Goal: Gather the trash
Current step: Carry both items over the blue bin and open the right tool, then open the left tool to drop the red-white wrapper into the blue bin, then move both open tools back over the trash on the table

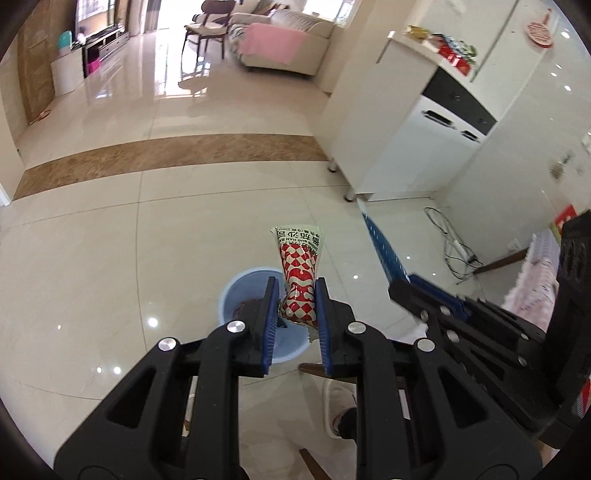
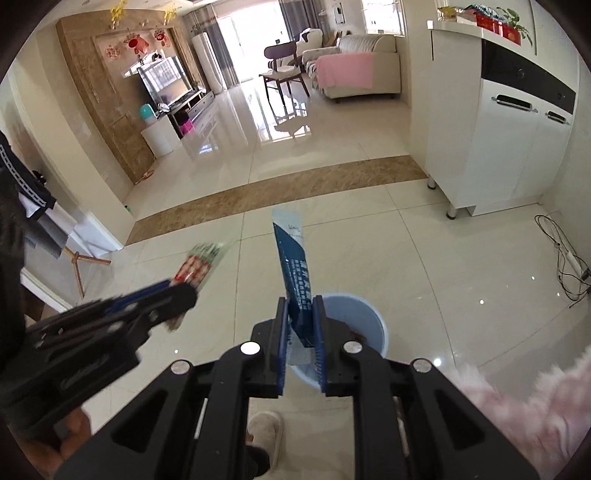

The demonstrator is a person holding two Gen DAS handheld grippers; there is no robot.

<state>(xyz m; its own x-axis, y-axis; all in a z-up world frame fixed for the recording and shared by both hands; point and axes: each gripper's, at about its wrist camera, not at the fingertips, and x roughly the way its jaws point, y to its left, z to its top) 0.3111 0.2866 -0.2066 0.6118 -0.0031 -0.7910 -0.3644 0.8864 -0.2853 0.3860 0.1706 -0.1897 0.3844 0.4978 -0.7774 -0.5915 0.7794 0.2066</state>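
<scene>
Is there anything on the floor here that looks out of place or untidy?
Yes. A tangled cable with a power strip lies loose on the floor tiles by the white cabinet. The red wrapper and blue wrapper are held in the tongs above the blue bin, not dropped.

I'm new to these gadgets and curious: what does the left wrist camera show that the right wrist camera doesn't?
Only the left wrist view shows the red checkered wrapper sharply, clamped in the left gripper. Only the right wrist view shows the TV wall and the blue wrapper head-on in the right gripper. Both show the blue bin on the floor, the sofa and the white cabinet.
</scene>
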